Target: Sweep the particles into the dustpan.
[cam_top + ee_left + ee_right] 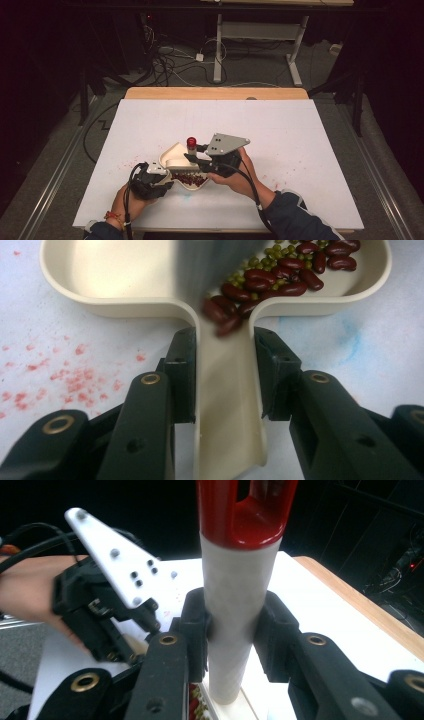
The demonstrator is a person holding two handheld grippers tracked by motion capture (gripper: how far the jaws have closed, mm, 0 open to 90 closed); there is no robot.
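Observation:
A cream dish [173, 151] lies near the table's front middle. It holds red kidney beans [270, 280] and small green beans, and a few red ones are sliding into its narrow handle channel [225, 405]. My left gripper [159, 176] is shut on that handle, one jaw on each side. My right gripper [199, 160] is shut on the white shaft of a tool with a red top [191, 142], held upright over the dish. In the right gripper view the shaft [239, 595] passes between the jaws down towards the beans. A blurred grey part [210, 265] of the tool stands in the dish.
A white sheet [300, 140] covers the table, with red speckled stains [70, 382] left of the dish and a blue smudge [347, 337] to its right. The wooden table edge [215, 93] runs along the back. Beyond it are desk legs [218, 45] and cables on the floor.

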